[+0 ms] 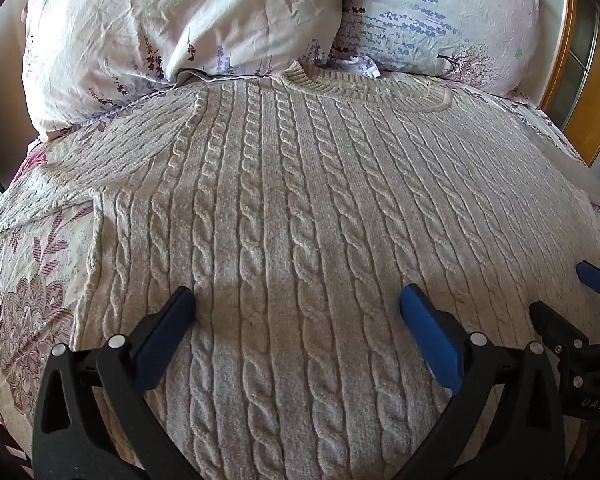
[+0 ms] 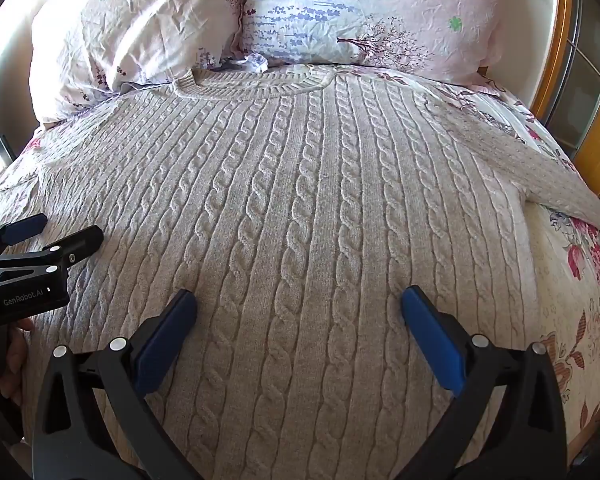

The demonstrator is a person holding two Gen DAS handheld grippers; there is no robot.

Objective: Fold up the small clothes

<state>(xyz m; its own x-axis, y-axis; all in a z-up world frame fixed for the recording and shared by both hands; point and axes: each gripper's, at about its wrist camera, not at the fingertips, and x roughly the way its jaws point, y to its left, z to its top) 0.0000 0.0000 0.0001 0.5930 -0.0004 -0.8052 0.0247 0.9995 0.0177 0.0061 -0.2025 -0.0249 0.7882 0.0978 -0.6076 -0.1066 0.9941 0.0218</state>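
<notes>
A beige cable-knit sweater [image 1: 300,208] lies flat and spread on the bed, collar [image 1: 364,88] toward the pillows, sleeves out to both sides. It also fills the right wrist view [image 2: 300,200], with its right sleeve [image 2: 540,168] stretched to the right. My left gripper [image 1: 296,304] is open and empty, hovering over the lower body of the sweater. My right gripper [image 2: 298,304] is open and empty over the lower body too, to the right of the left one. The right gripper shows at the left view's right edge [image 1: 572,300]; the left gripper shows at the right view's left edge [image 2: 56,232].
The floral bedsheet [image 1: 32,280] shows on both sides of the sweater [image 2: 580,300]. Two floral pillows [image 1: 180,20] [image 2: 380,8] lie at the head of the bed. A wooden frame [image 2: 556,40] stands at the far right.
</notes>
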